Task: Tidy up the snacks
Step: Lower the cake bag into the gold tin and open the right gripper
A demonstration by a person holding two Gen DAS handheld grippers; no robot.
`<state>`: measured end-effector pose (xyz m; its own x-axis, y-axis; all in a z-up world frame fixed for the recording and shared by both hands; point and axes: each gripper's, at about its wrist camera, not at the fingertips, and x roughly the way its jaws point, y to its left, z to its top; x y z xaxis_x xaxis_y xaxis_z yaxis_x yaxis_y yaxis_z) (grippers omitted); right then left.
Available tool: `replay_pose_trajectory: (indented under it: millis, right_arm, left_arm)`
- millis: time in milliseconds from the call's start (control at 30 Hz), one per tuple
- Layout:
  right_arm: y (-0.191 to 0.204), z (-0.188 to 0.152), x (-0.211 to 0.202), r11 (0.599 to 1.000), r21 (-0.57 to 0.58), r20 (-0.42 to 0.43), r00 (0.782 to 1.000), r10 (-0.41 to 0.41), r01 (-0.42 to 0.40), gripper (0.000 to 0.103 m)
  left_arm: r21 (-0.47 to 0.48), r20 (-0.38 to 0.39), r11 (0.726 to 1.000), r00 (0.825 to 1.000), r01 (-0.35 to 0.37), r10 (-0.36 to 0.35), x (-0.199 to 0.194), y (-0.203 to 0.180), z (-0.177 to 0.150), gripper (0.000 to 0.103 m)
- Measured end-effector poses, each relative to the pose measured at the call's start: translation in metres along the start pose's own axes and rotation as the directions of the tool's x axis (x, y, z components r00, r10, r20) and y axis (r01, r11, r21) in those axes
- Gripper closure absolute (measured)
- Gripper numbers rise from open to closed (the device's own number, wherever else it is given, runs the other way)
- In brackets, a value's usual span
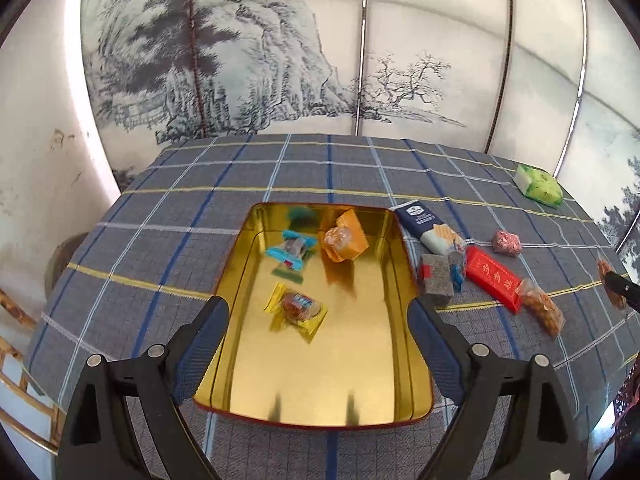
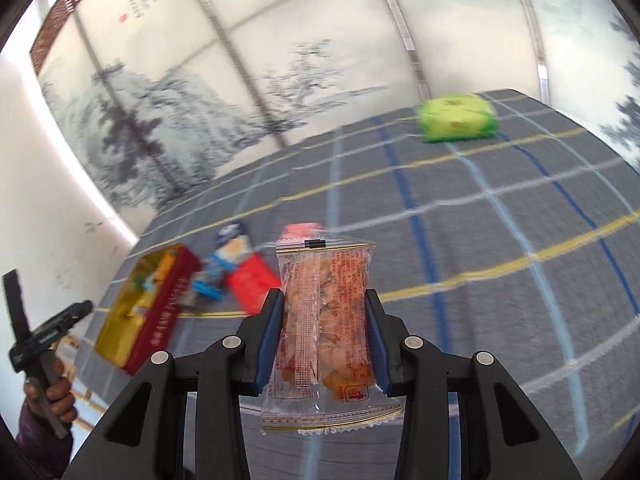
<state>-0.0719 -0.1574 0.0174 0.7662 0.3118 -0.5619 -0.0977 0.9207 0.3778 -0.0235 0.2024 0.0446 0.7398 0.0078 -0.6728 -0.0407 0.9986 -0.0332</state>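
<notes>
A gold-lined tin box (image 1: pixel 360 372) with red outer walls sits on the plaid table and holds three wrapped snacks: a yellow one (image 1: pixel 297 309), a blue one (image 1: pixel 290 252) and an orange one (image 1: pixel 345 241). My left gripper (image 1: pixel 318 316) is open and empty, hovering above the box's near half. My right gripper (image 2: pixel 325 312) is shut on a clear packet of orange snacks (image 2: pixel 326 320), held above the cloth. The box also shows in the right wrist view (image 2: pixel 144 312), far left. The right gripper's tip shows at the edge of the left wrist view (image 1: pixel 618 290).
Right of the box lie a navy-and-white pack (image 1: pixel 430 226), a grey block snack (image 1: pixel 436 278), a red bar (image 1: pixel 494 280), a peanut packet (image 1: pixel 542 306) and a pink sweet (image 1: pixel 507 243). A green pack (image 1: pixel 538 186) lies at the far right corner. A painted screen stands behind the table.
</notes>
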Motion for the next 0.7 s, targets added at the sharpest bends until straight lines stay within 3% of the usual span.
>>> replay_pose_trajectory:
  millis: [167,333,500,700]
  right_arm:
    - [0.067,0.013,0.034,0.987,-0.072,-0.062,0.988,0.14,-0.144,0.062]
    - [0.147,0.024,0.078,0.946,-0.151,-0.152,0.952,0.265,-0.287,0.062]
    - [0.204,0.026,0.139,0.915,-0.202,-0.265,0.919,0.293,-0.35,0.062]
    - [0.228,0.022,0.196,0.915,-0.217,-0.358,0.9,0.25,-0.34,0.062]
  left_arm:
    - [0.006,-0.013,0.997,0.997,-0.08,0.08,-0.003,0.017,-0.01,0.015]
    - [-0.006,-0.023,0.994,0.994,-0.111,0.111,-0.005,0.029,-0.016,0.015]
    - [0.016,0.013,0.987,0.987,-0.163,0.163,-0.01,0.033,-0.02,0.014]
    - [0.018,0.034,0.981,0.981,-0.191,0.19,-0.014,0.043,-0.022,0.014]
